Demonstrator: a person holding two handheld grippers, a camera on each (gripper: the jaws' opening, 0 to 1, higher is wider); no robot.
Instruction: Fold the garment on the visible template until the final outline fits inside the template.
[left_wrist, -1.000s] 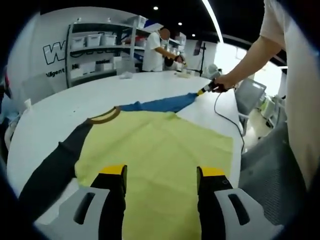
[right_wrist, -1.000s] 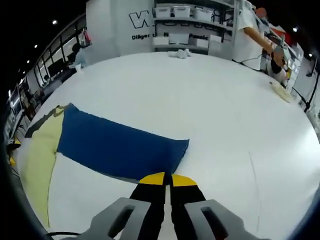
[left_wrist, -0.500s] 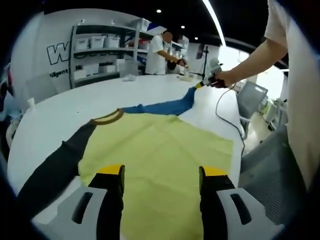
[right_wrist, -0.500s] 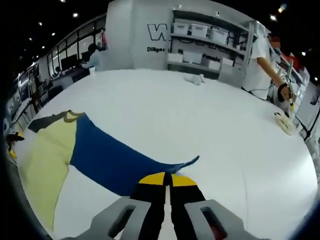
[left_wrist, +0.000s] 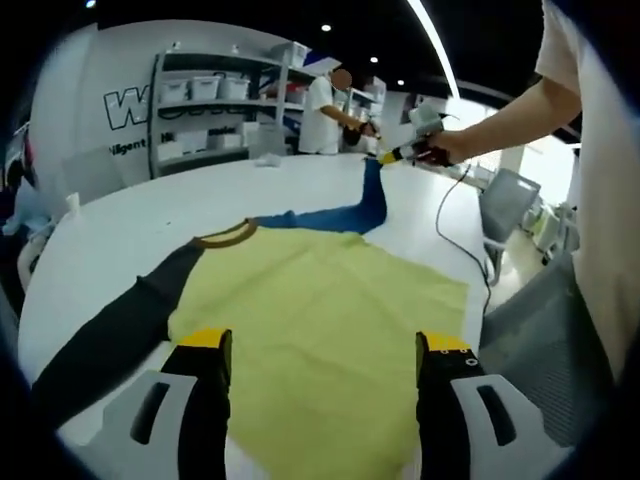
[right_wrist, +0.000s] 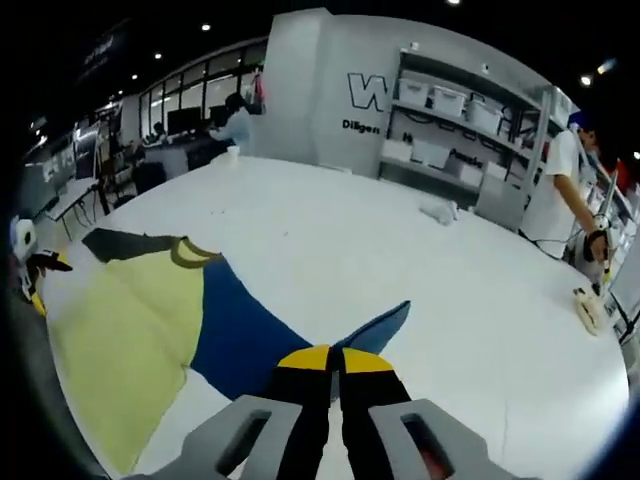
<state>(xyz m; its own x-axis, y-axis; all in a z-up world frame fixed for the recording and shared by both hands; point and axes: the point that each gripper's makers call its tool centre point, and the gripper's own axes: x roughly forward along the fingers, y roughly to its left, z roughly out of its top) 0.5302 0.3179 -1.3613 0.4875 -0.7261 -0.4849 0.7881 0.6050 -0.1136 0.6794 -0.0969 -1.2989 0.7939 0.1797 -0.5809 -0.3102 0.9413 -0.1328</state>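
A long-sleeved shirt with a yellow body (left_wrist: 320, 320), a brown collar (left_wrist: 225, 236), a dark grey sleeve (left_wrist: 110, 335) and a blue sleeve (left_wrist: 335, 215) lies on the white table (left_wrist: 110, 220). My left gripper (left_wrist: 320, 352) hovers open over the yellow hem with nothing between its fingers. My right gripper (right_wrist: 334, 357) is shut on the blue sleeve (right_wrist: 240, 335) at its cuff and holds the cuff lifted off the table; in the left gripper view the right gripper (left_wrist: 392, 157) shows in a person's hand at upper right.
The person's arm and white shirt (left_wrist: 590, 170) fill the right side, with a cable (left_wrist: 460, 235) trailing over the table edge and a grey chair (left_wrist: 505, 195) beyond. Shelves with bins (right_wrist: 450, 135) stand behind. Another person (right_wrist: 560, 190) works at the table's far side.
My right gripper has lifted the blue sleeve's cuff up off the table, so the sleeve now rises steeply. The left gripper stays open over the hem.
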